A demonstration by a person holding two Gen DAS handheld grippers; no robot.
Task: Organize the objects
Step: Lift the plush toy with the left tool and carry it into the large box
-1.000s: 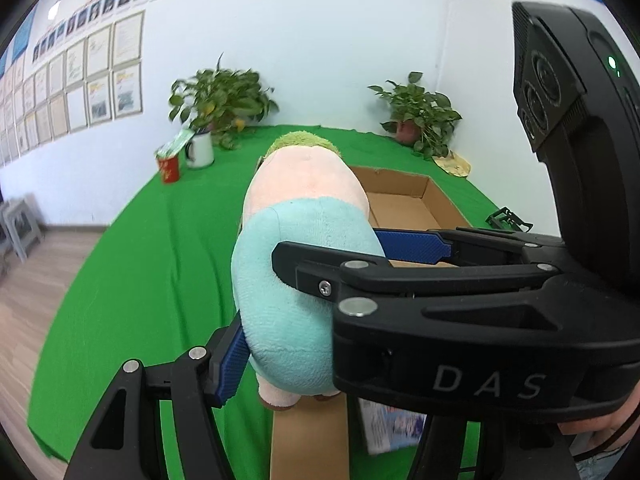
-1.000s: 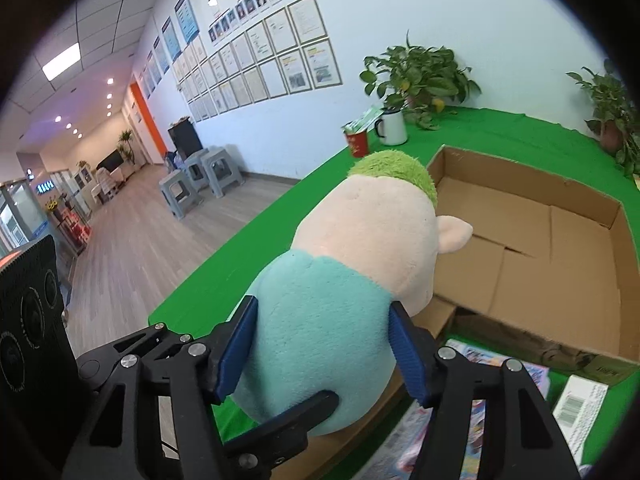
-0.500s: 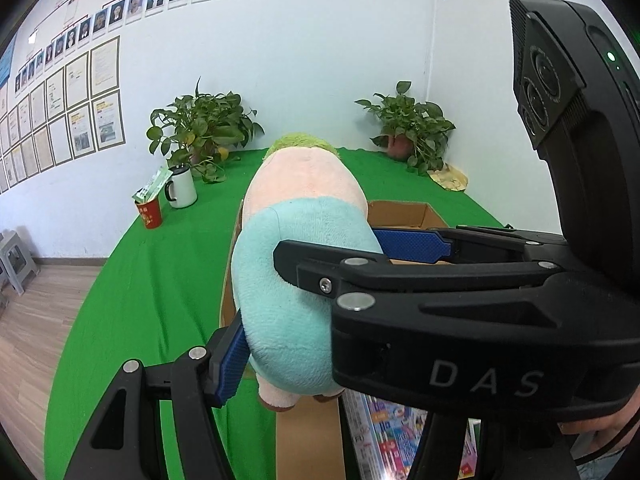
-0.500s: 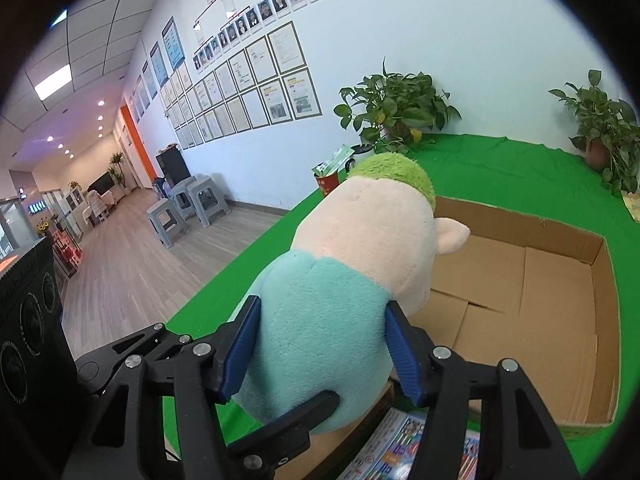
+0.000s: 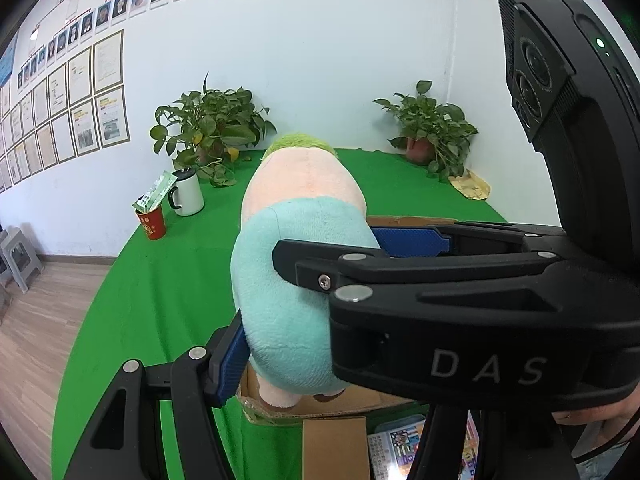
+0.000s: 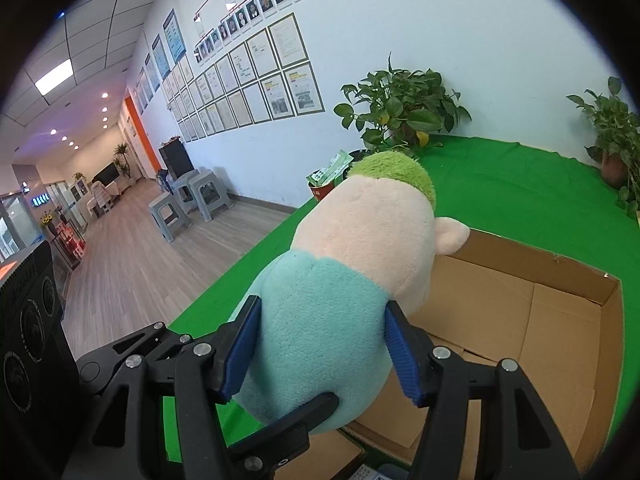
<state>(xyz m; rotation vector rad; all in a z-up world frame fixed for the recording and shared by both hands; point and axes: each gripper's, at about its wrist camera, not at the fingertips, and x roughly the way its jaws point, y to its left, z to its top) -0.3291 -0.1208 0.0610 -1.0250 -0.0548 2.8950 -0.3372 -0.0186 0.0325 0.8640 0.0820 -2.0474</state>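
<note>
Right tool (image 6: 320,354) pinches the plush toy (image 6: 340,312) by its teal body, blue pads pressing in on both sides. Left tool (image 5: 304,288) also clamps the same toy: one blue pad low on its left flank, the other pad against the far side, partly hidden by the right tool's black body crossing in front. So the toy is carried by both tools, in the air, head forward.

The toy hangs over the near edge of the open cardboard box (image 6: 552,320), feet just above the box's near wall in the left wrist view. Box sits on the green table (image 5: 160,272); box floor looks bare. Printed booklets (image 5: 400,448) lie just in front of the box.

Risks, my judgement: soft body squashes, so one tool letting go first could let the toy swing or slip out. Feet may catch the near wall and tip the light box. Two tools this close may knock each other on release.
</note>
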